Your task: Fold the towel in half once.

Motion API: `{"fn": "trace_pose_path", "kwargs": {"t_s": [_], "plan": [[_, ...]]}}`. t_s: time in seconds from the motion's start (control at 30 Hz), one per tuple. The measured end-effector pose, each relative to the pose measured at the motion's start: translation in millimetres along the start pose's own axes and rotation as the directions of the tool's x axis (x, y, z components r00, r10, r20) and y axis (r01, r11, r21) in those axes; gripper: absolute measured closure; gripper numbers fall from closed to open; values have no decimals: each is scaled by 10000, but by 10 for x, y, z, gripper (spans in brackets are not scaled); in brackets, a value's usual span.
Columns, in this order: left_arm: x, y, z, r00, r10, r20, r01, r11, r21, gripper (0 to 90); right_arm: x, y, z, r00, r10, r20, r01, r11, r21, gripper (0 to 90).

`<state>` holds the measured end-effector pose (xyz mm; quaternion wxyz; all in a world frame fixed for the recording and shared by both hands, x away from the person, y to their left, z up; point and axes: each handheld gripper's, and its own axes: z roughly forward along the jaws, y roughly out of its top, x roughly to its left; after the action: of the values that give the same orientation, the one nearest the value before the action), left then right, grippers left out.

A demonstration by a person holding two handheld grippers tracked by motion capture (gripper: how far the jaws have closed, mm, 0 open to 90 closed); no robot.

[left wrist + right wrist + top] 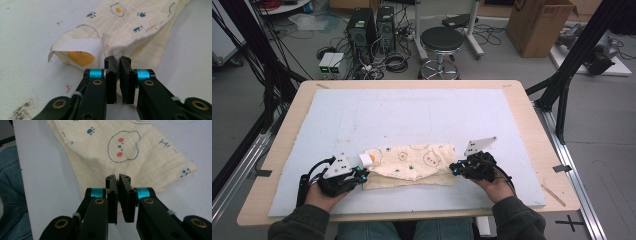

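Lying folded near the front edge of the white foam mat (412, 110), the cream printed cloth (412, 162) is pinched at both ends — the left gripper (117, 58) is closed on its left edge beside the white label (75, 46), the right gripper (117, 177) closed on its right edge.

Beyond my table

I see a black stool (441, 40), two computer towers (371, 27) and a cardboard box (539, 25) on the floor.
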<state>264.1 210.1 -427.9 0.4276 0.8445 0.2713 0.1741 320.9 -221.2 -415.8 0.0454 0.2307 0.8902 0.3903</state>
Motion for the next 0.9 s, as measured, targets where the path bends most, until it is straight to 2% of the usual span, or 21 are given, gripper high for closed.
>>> {"fn": "trace_pose_path", "kwargs": {"t_s": [0.23, 0.33, 0.47, 0.6, 0.7, 0.9], "plan": [[-17, -33, -32, 9999, -118, 119, 118, 9999, -3, 826, 37, -53, -18, 10000, 37, -40, -36, 10000, 83, 848], [-36, -36, -61, 9995, -184, 246, 185, 9998, -13, 739, 55, -78, -37, 10000, 21, -82, -20, 9999, 99, 818], [-42, -40, -144, 9995, -212, 237, 217, 9996, -191, 681, 64, -86, -108, 9993, 69, -378, -72, 9999, -88, 735], [-19, -21, -248, 9994, -333, 92, 337, 9983, -468, 649, 86, -38, -171, 9990, 19, -451, -39, 9990, -448, 690], [2, 18, -301, 9988, -493, 22, 493, 9958, -776, 637, 90, 20, -171, 9989, -55, -471, 28, 9984, -569, 676], [17, 144, -296, 9990, -440, 45, 443, 9930, -1094, 639, 66, 91, -86, 9992, 19, -402, -40, 9986, -527, 690]]}}
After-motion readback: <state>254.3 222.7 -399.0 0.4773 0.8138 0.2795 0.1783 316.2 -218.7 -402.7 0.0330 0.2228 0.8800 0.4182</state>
